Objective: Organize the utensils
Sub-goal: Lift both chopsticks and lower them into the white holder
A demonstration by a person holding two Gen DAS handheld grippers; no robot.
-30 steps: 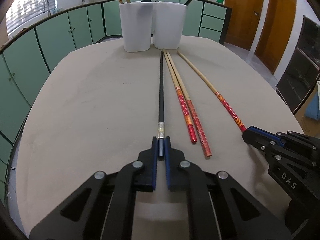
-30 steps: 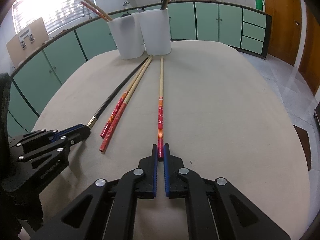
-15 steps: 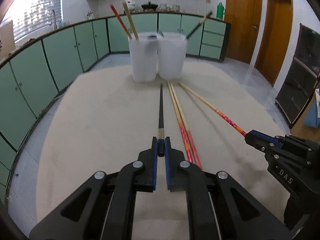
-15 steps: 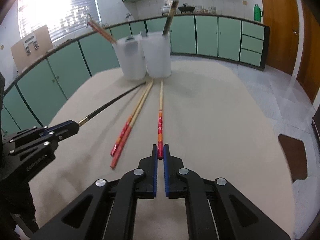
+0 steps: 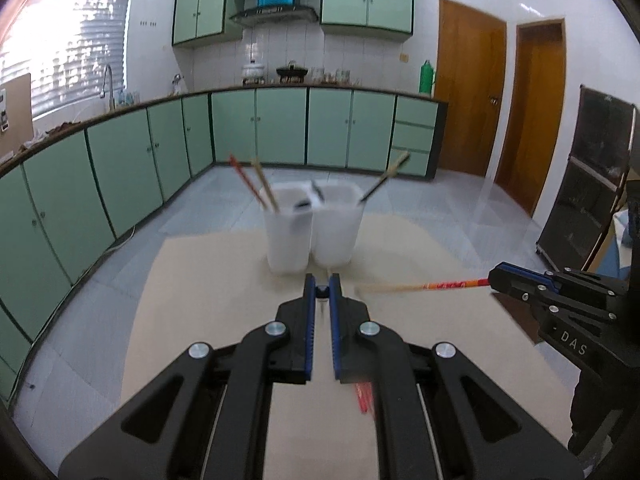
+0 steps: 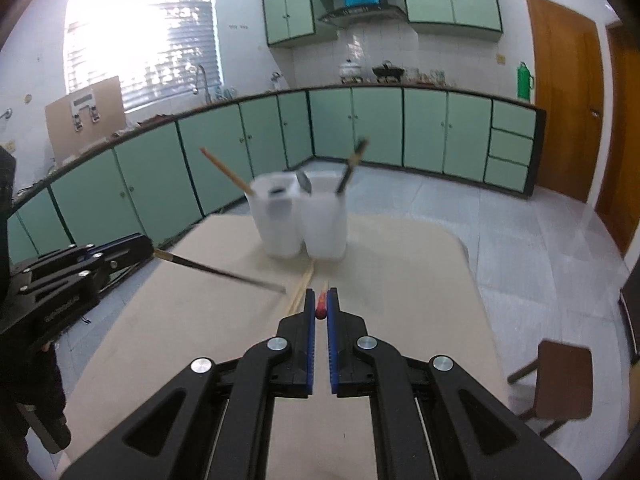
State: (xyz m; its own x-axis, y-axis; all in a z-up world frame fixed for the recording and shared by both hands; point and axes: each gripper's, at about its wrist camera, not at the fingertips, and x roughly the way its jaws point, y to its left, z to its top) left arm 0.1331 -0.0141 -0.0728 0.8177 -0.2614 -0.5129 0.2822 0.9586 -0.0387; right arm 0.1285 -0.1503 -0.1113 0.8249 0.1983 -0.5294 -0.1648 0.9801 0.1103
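Pinching each stiff, light chopstick at its very end, your left tool [image 5: 321, 294] grips the black chopstick [image 6: 224, 274] and your right tool [image 6: 319, 308] the red-ended one [image 5: 424, 287]. Such long, slick sticks can pivot; grip firmly toward the far white cups [image 5: 314, 232].

black chopstick [image 6: 224, 274], red-patterned chopstick [image 5: 432, 286], white cups [image 5: 314, 232]

We identify a home kitchen: green cabinets [image 5: 280, 128], range hood [image 5: 276, 14], sink tap [image 5: 106, 80], pots [image 5: 292, 72] on the counter [image 5: 340, 87].
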